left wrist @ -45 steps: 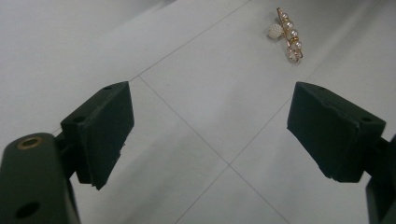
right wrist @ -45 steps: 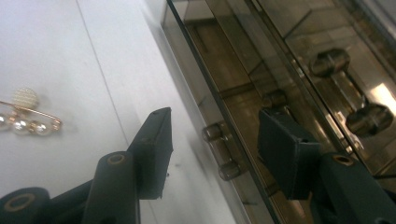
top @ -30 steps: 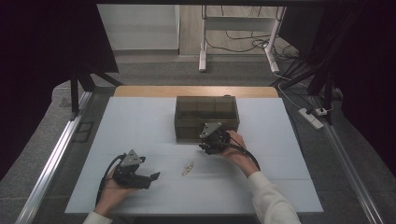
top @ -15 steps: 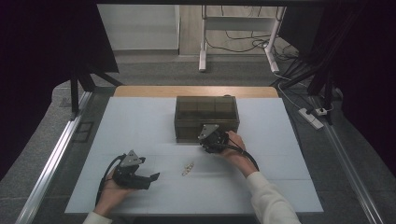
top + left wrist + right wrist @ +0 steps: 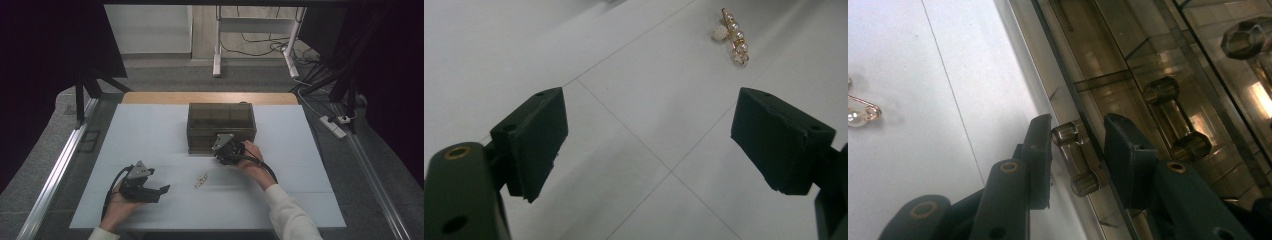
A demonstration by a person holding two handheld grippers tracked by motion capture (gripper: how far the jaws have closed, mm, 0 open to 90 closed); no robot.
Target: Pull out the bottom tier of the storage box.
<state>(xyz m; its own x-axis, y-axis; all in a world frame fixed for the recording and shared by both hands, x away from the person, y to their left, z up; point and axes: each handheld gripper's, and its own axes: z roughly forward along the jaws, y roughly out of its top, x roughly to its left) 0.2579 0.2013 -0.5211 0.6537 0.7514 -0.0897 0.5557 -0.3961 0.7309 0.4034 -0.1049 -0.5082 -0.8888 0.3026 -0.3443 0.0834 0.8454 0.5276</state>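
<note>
A smoky see-through drawer box (image 5: 221,122) stands at the middle of the white table (image 5: 150,130). My right gripper (image 5: 223,148) is at its front face. Its jaws have just been closing, and in the right gripper view they (image 5: 1075,122) hold a small drawer handle (image 5: 1075,160) between them, with one pad against its knob. A gold clip with pearls (image 5: 201,181) lies on the table between the two hands and appears in the left gripper view (image 5: 734,35) ahead of the jaws. My left gripper (image 5: 159,192) rests near the front edge, open (image 5: 649,135) and with nothing in it.
Other drawers of the box carry like handles (image 5: 1173,120). Black metal frames (image 5: 82,95) stand beside the table's left side, and a power strip (image 5: 334,125) with cables lies on the floor to the right. A wooden strip (image 5: 210,97) borders the far edge.
</note>
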